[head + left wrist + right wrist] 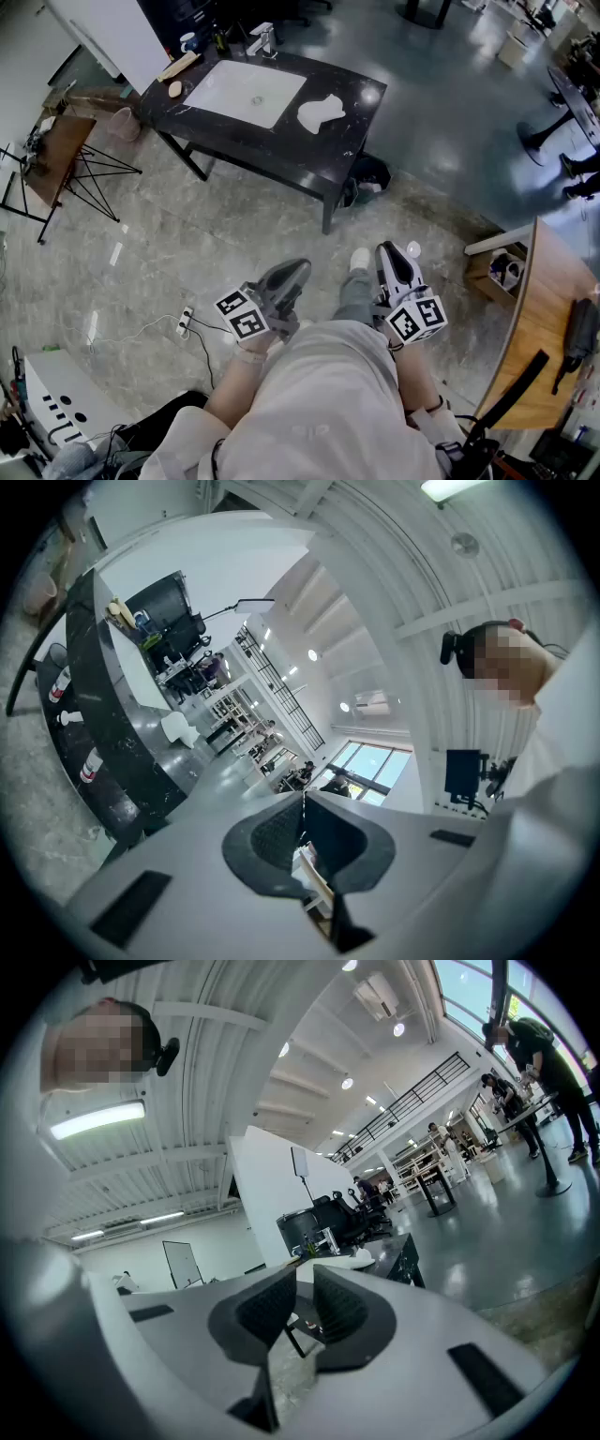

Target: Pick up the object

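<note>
**Left gripper** (296, 271): lower middle of the head view, held in front of the person's waist, marker cube (242, 315) toward the camera. In its own view the pads (272, 841) meet at the tips, so it is closed with nothing between them.

**Right gripper** (387, 251): just right of the left one, apart from it, with its cube (417, 320) at lower right. Its pads (267, 1309) are drawn together to a narrow slit and it is empty, with only floor and distant room showing past them.

**Object** (321, 112): white and irregular in outline, lying flat on the table (323, 155) in the upper middle of the head view, just right of the sink. It is well apart from both grippers and neither touches it.

**Table**: black, glossy top on dark legs, set at an angle to the frame.

**Sink** (246, 94): white rectangular basin let into the table's left half, with a faucet (264, 39) at its far edge.

**Bin** (370, 176): dark, on the floor by the table's near right leg (partly under the top).

**Folding table** (58, 150): wooden top on black wire legs, at the left edge.

**Desk** (544, 337): wooden with a curved edge, at lower right.

**Power strip** (185, 322): white, on the marbled floor (169, 244) left of the person, cable trailing.
</note>
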Available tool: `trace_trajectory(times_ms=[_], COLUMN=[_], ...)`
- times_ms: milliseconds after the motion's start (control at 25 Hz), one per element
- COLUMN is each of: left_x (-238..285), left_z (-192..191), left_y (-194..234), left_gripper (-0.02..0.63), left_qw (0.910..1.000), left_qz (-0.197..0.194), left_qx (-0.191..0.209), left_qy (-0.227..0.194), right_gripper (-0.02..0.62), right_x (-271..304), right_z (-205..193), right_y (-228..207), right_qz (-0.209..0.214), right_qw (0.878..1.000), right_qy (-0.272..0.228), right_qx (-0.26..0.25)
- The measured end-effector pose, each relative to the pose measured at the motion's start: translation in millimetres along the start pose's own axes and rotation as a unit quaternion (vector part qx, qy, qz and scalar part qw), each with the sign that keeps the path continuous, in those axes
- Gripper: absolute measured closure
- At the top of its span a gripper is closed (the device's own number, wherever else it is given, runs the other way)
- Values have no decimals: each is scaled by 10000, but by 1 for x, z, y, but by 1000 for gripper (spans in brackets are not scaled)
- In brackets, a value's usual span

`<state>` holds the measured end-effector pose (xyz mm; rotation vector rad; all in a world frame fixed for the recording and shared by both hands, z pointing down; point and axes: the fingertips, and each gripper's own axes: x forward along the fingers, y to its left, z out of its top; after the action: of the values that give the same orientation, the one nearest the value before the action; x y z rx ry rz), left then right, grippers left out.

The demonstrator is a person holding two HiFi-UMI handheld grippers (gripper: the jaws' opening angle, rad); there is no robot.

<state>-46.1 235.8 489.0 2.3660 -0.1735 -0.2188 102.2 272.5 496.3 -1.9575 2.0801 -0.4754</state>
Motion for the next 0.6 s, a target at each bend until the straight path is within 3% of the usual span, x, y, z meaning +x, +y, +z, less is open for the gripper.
trace_trajectory(times_ms=[320,600], left_x=[62,143], left_z=[18,47], left_y=[50,97], left_gripper=[598,597], left_qw=[9998,9989], left_qz=[202,463], left_qx=[-21,-51], left_qy=[35,8], right_gripper=[543,543], right_x=[56,122], right_z=[16,52], right_y=[-66,-144], right_qz=[-9,102], right_qw=[9999,9997], right_qy=[41,189], right_qx=[108,131])
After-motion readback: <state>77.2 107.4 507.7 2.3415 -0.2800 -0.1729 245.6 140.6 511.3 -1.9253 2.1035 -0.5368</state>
